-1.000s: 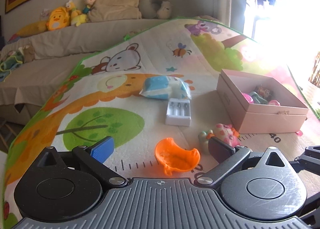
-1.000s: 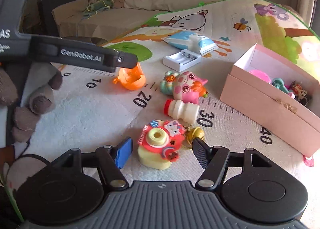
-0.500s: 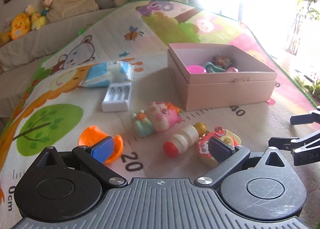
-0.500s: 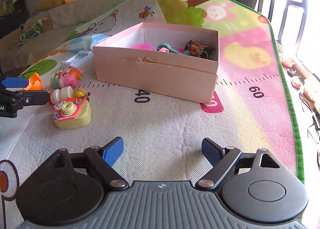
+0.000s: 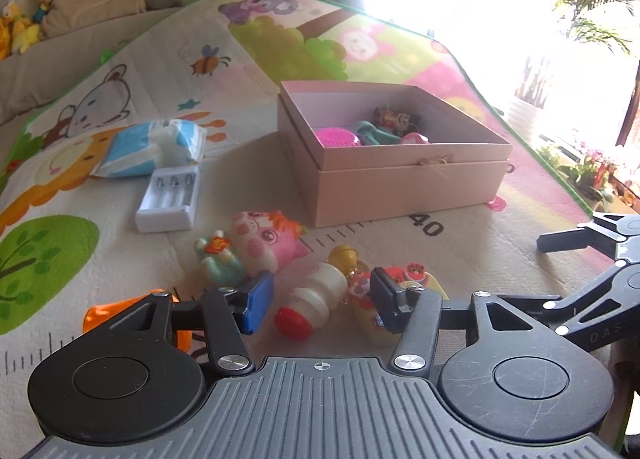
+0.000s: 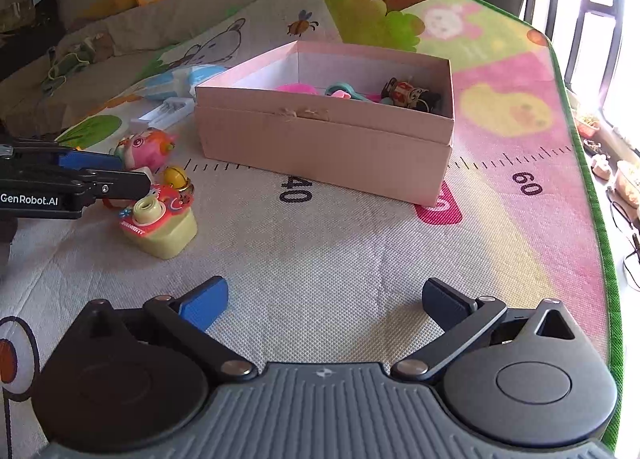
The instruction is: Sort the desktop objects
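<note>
A small white bottle with a red cap (image 5: 320,293) lies on the play mat between the fingers of my left gripper (image 5: 318,299), whose jaws are closing around it; a thin gap still shows on each side. A yellow bell (image 5: 344,257) and a yellow toy camera (image 6: 160,223) lie just beside it. A pink pig toy (image 5: 264,243) sits behind the bottle. The pink box (image 5: 400,187) holds several small toys. My right gripper (image 6: 324,301) hovers over bare mat, its jaws opening with nothing between them.
A white battery charger (image 5: 170,199) and a blue packet (image 5: 148,151) lie at the back left. An orange cup (image 5: 104,311) sits by my left finger. The mat's green edge (image 6: 592,195) runs along the right, with a sofa and plush toys behind.
My left gripper swung right from the orange cup to the bottle and its jaws narrowed around it. My right gripper swung right, away from the toy camera, and opened wide.
</note>
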Demonstrator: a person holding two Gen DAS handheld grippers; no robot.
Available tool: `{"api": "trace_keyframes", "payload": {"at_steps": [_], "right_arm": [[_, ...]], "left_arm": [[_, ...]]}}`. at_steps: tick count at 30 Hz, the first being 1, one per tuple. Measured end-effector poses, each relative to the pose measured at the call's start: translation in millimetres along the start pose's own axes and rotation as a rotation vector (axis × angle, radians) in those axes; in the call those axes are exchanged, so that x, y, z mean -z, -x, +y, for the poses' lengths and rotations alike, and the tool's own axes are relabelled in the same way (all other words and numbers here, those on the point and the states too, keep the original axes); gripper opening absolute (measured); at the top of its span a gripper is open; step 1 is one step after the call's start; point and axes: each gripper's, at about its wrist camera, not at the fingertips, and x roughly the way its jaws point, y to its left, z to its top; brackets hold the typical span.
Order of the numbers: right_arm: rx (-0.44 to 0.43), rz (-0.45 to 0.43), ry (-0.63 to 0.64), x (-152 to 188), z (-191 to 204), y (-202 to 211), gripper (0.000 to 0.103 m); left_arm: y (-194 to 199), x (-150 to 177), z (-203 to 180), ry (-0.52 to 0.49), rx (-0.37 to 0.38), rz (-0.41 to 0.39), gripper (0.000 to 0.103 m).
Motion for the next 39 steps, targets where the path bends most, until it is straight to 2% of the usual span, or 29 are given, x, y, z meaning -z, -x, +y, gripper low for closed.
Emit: {"api": "trace_keyframes", "payload": {"at_steps": [3, 5, 8, 11, 13, 14, 15, 17, 19, 20, 21, 23, 25, 28, 31, 33, 36, 39], "right_arm": [[0.0, 0.017, -0.005, -3, 0, -2, 0.103], [0.004, 0.025, 0.0, -4, 0, -2, 0.103], [-0.038, 0.059, 0.025, -10, 3, -1, 0.103], [-0.131, 0.004, 0.043, -16, 20, 11, 0.103], [-0.179, -0.018, 0.087, -23, 41, 14, 0.103], [-0.189, -0.018, 0.11, -26, 52, 12, 0.098], [-0.204, -0.011, 0.128, -28, 60, 9, 0.086], [-0.226, 0.023, 0.15, -34, 77, -3, 0.075], [-0.18, 0.035, 0.17, -37, 88, -15, 0.073], [-0.154, 0.038, 0.179, -38, 90, -19, 0.061], [-0.157, 0.032, 0.17, -39, 88, -19, 0.058], [-0.118, 0.039, 0.134, -41, 76, -19, 0.058], [-0.038, 0.03, 0.102, -40, 59, -19, 0.058], [0.045, 0.023, 0.006, -33, 20, -14, 0.058], [0.06, 0.007, -0.086, -23, -7, -5, 0.065], [0.059, -0.016, -0.132, -15, -18, 0, 0.081], [0.054, -0.047, -0.163, -6, -25, 3, 0.083], [0.034, -0.062, -0.191, -6, -29, 3, 0.085]], "left_arm": [[8, 8, -2, -0.013, 0.091, 0.004, 0.061], [18, 15, -4, -0.02, 0.101, -0.005, 0.073], [33, 21, 1, -0.019, 0.016, -0.023, 0.087], [45, 22, 13, 0.004, -0.076, -0.033, 0.091], [50, 23, 21, 0.027, -0.11, -0.044, 0.093], [52, 22, 26, 0.047, -0.124, -0.052, 0.096], [54, 23, 31, 0.062, -0.13, -0.058, 0.096], [55, 23, 37, 0.088, -0.137, -0.058, 0.096], [57, 25, 39, 0.097, -0.133, -0.057, 0.096], [59, 26, 38, 0.095, -0.128, -0.058, 0.096], [61, 26, 37, 0.093, -0.121, -0.059, 0.096], [62, 27, 33, 0.084, -0.091, -0.059, 0.096], [59, 27, 24, 0.066, -0.037, -0.053, 0.096], [47, 24, 6, 0.02, 0.011, -0.033, 0.096], [26, 21, -11, -0.025, 0.033, 0.004, 0.096], [12, 18, -18, -0.033, 0.029, 0.035, 0.096], [-1, 16, -25, -0.037, 0.036, 0.067, 0.096], [-4, 15, -34, -0.045, 0.084, 0.076, 0.096]]}}
